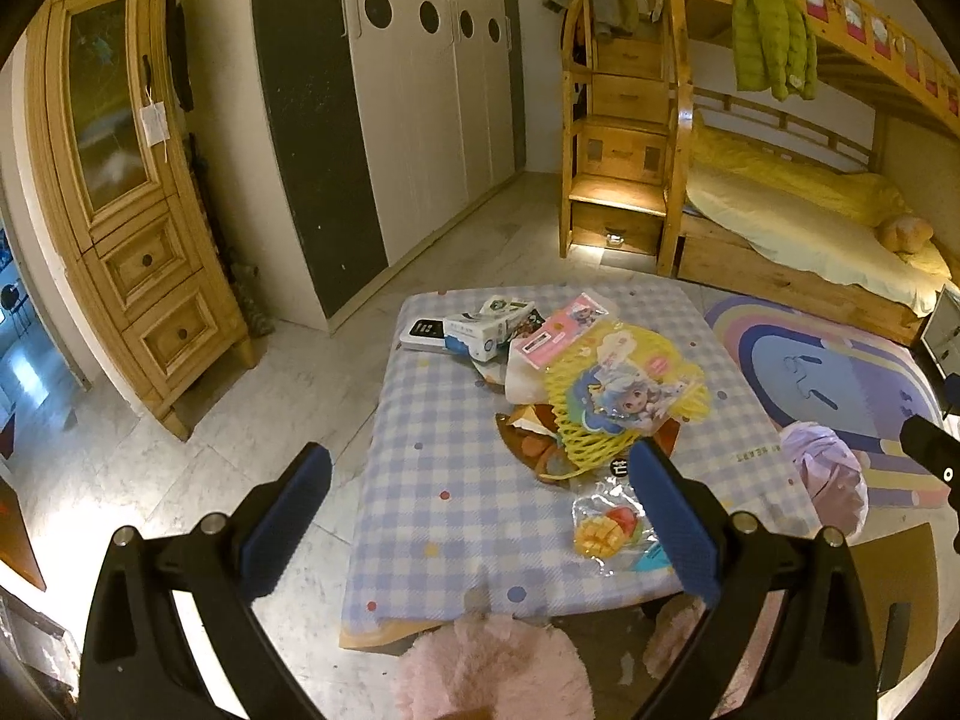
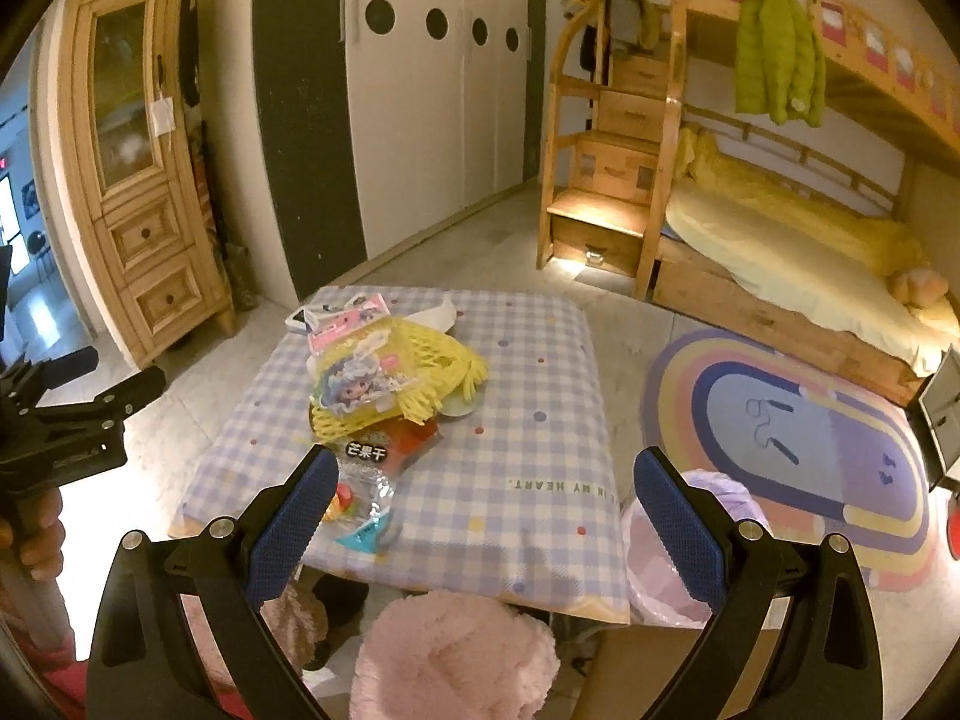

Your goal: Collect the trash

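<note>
A pile of trash lies on the low table with a blue checked cloth: a yellow foam net with a cartoon doll card, a pink packet, white boxes, brown wrappers and a clear mango snack bag. My left gripper is open and empty above the table's near edge. My right gripper is open and empty above the table's near right side. A bin with a lilac bag stands at the table's right.
A pink furry slipper is below the grippers. A wooden cabinet stands left, a white wardrobe behind, a bunk bed right. A rainbow rug covers the floor at right. A cardboard box sits near the bin.
</note>
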Action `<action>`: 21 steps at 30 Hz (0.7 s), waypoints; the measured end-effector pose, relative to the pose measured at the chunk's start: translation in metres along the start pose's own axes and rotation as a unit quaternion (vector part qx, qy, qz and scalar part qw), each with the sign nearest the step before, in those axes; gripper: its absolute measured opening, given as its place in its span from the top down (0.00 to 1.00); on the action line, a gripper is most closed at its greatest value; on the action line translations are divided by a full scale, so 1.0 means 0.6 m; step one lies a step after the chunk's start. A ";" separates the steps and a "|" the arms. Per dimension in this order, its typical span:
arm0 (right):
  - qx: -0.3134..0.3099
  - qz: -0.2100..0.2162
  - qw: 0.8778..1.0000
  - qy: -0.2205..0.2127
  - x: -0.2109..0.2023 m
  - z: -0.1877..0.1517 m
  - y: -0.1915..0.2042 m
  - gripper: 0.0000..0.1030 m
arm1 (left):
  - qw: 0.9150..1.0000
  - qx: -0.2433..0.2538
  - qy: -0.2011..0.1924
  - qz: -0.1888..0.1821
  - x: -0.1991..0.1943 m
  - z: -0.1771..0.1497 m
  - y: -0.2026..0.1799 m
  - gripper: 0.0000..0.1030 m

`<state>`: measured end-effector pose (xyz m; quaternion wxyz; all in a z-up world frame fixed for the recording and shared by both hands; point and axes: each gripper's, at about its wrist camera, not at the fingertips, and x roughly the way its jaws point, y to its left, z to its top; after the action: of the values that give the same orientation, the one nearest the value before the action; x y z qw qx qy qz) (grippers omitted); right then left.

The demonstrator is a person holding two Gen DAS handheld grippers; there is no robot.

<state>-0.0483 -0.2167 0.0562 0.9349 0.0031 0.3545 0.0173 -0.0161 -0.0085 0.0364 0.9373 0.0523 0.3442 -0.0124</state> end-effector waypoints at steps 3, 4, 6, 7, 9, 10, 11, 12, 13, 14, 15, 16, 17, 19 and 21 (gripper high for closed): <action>0.001 -0.001 1.000 0.001 0.001 -0.001 -0.001 0.05 | 1.000 0.000 0.000 0.003 -0.001 0.000 -0.001 0.07; 0.002 -0.002 1.000 0.002 0.002 -0.002 -0.003 0.05 | 1.000 0.001 -0.001 0.002 0.000 0.000 -0.001 0.07; 0.004 -0.002 1.000 0.003 0.005 -0.003 -0.004 0.05 | 1.000 0.001 0.000 0.004 0.000 0.000 -0.002 0.07; 0.004 -0.002 1.000 0.003 0.005 -0.002 -0.004 0.05 | 1.000 0.001 -0.001 0.003 0.000 0.000 -0.001 0.07; 0.004 -0.003 1.000 0.003 0.006 -0.002 -0.005 0.05 | 1.000 0.001 0.001 0.003 0.001 0.000 -0.001 0.07; 0.004 -0.002 1.000 0.003 0.006 -0.002 -0.006 0.05 | 1.000 0.001 0.001 0.003 0.000 0.000 -0.001 0.07; 0.004 -0.002 1.000 0.003 0.006 -0.003 -0.006 0.05 | 1.000 0.002 0.001 0.003 0.000 0.000 -0.001 0.07; 0.004 -0.002 1.000 0.003 0.006 -0.003 -0.006 0.05 | 1.000 0.001 0.000 0.003 0.000 0.000 -0.001 0.07; 0.004 -0.003 1.000 0.004 0.007 -0.003 -0.006 0.05 | 1.000 0.001 0.001 0.002 0.000 0.001 -0.001 0.07; 0.004 -0.002 1.000 0.004 0.006 -0.003 -0.006 0.05 | 1.000 0.000 0.002 0.003 0.000 0.001 0.000 0.07; 0.004 -0.002 1.000 0.003 0.006 -0.003 -0.006 0.05 | 1.000 -0.001 0.002 0.003 -0.001 0.000 0.001 0.07; 0.003 -0.003 1.000 0.004 0.007 -0.003 -0.006 0.05 | 1.000 -0.002 0.002 0.003 -0.001 -0.001 0.002 0.07; 0.004 -0.003 1.000 0.003 0.006 -0.003 -0.006 0.05 | 1.000 -0.002 0.002 0.003 -0.001 -0.001 0.002 0.07; 0.004 -0.002 1.000 0.004 0.006 -0.004 -0.007 0.05 | 1.000 -0.001 0.002 0.003 -0.001 -0.001 0.002 0.07; 0.003 -0.003 1.000 0.003 0.006 -0.004 -0.006 0.05 | 1.000 -0.001 0.002 0.003 -0.001 -0.001 0.003 0.07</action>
<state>-0.0470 -0.2204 0.0520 0.9338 0.0054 0.3574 0.0136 -0.0170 -0.0068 0.0365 0.9369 0.0521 0.3457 -0.0090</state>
